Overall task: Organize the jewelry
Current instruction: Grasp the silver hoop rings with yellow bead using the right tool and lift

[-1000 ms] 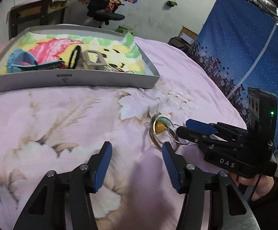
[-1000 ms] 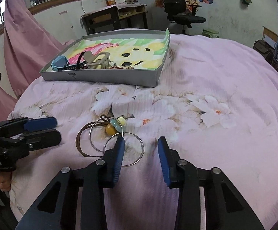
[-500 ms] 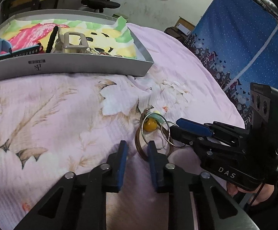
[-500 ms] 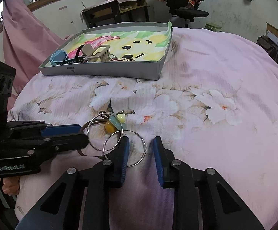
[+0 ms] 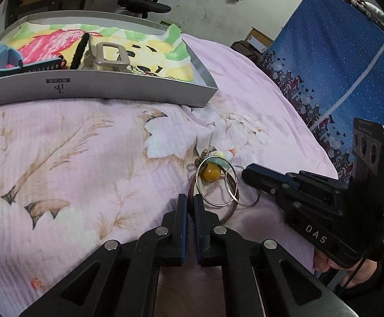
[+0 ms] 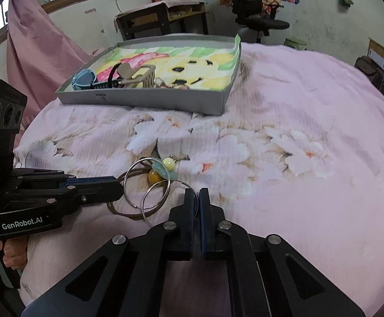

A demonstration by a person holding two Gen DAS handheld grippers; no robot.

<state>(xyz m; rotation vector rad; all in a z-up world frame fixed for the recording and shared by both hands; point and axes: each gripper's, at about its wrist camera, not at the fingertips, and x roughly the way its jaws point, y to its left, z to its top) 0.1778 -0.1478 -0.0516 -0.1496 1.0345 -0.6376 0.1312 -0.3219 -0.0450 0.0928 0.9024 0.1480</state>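
Bangles (image 5: 214, 190) lie in a loose cluster on the pink floral bedspread (image 5: 73, 142) in the left wrist view, with an amber bead (image 5: 211, 173) among them. The left gripper (image 5: 189, 200) has just closed; its pads pinch the brown bangle (image 5: 230, 212) at its near edge. The grey tray (image 5: 128, 89) sits well beyond.

Right wrist view: the right gripper (image 6: 196, 198) has also just closed, its pads nipping the rim of the nearest silver ring (image 6: 149, 206). The left gripper (image 6: 114, 189) comes in from the left, its tips at the cluster's edge.
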